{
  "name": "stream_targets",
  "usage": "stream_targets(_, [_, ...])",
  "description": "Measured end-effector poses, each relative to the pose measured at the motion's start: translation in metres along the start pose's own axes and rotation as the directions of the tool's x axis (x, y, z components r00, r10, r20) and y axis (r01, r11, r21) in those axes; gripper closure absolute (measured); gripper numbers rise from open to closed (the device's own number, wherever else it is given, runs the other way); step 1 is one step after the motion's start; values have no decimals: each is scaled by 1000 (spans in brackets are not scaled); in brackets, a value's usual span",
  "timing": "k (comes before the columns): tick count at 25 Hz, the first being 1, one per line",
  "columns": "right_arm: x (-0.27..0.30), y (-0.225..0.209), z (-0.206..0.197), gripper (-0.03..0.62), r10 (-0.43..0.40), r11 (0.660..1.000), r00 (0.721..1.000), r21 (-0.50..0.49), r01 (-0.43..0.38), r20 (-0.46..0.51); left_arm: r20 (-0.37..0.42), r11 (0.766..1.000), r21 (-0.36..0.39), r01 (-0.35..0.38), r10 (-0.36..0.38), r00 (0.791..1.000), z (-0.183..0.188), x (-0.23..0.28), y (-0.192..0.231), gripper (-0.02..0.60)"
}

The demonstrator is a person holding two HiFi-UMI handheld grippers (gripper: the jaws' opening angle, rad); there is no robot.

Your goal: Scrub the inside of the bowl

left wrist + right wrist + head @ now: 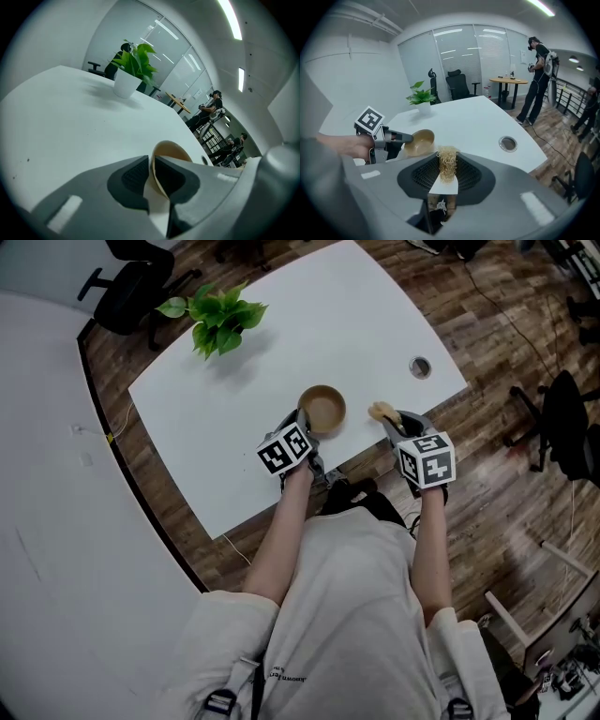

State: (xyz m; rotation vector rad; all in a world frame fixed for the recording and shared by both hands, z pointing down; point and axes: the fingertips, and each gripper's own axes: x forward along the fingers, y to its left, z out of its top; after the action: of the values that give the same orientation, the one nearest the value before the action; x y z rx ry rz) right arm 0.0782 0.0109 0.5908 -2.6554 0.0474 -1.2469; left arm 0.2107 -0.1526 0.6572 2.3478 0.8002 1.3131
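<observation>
A tan bowl (322, 409) rests near the front edge of the white table (281, 343). My left gripper (302, 423) is shut on the bowl's near rim; in the left gripper view the thin rim (165, 161) runs between the two jaws. The bowl (420, 141) shows tilted in the right gripper view, with the left gripper (396, 138) on it. My right gripper (389, 418) is shut on a straw-coloured fibrous scrubber (380, 411), to the right of the bowl and apart from it. The scrubber (447, 164) sticks up between the jaws.
A potted green plant (218, 320) stands at the table's far left. A round cable grommet (419, 367) sits in the table's right side. Black office chairs (127, 292) stand beyond the table. People stand far off in the room (536, 79).
</observation>
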Motion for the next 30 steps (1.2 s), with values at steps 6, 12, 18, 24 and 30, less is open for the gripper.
stream_targets(6, [-12, -10, -9, 479, -69, 994, 996, 88, 63, 63, 25, 1000, 20, 10, -10, 1000, 5, -18, 1, 497])
stream_targets(12, [-25, 36, -21, 477, -77, 995, 988, 73, 68, 131, 185, 998, 21, 62, -65, 981, 7, -78, -1, 518])
stream_targets(18, [-48, 99, -38, 476, -61, 998, 977, 44, 54, 204, 149, 947, 321, -6, -45, 988, -29, -138, -28, 581])
stream_targets(24, [-54, 144, -68, 476, -29, 1000, 978, 0, 29, 205, 104, 880, 475, -9, -46, 994, -70, -172, -35, 581])
stream_targets(30, [-70, 140, -73, 480, -72, 997, 970, 11, 71, 233, 117, 858, 514, 0, -70, 991, -77, -192, -41, 581])
